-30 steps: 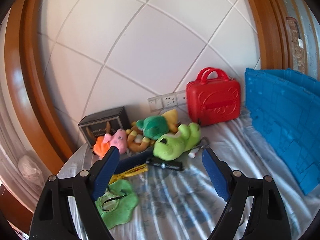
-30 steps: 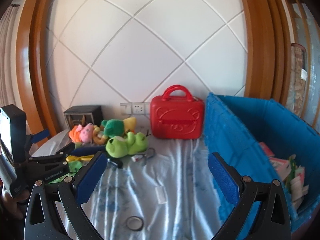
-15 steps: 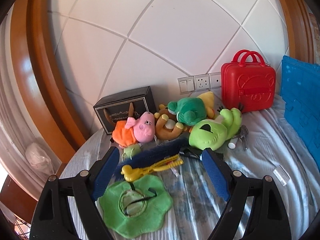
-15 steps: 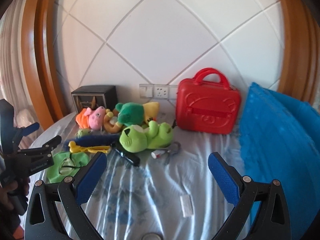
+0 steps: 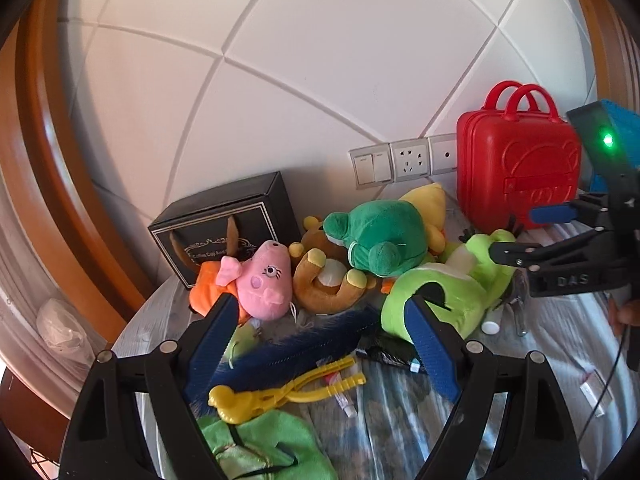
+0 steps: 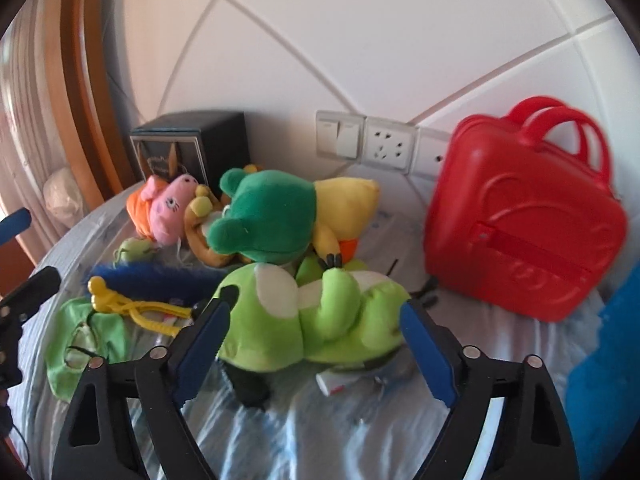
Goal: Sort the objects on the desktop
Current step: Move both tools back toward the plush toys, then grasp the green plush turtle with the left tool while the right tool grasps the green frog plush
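Both grippers empty. Right gripper (image 6: 312, 332), jaws just narrowing, straddles lime frog (image 6: 316, 320): soft, light; take mid-body. Left gripper (image 5: 320, 332) wide open over blue brush (image 5: 296, 346).

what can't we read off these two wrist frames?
- Black box lettering: left wrist view, partly covered by the pink pig plush; too small and blurred in the right wrist view.
- Blue bin: cut off by the right wrist frame edge, so its contents are unseen.
- Small items under the light green plush: blurred, partly covered.
- Whether the right gripper touches that plush: unclear.
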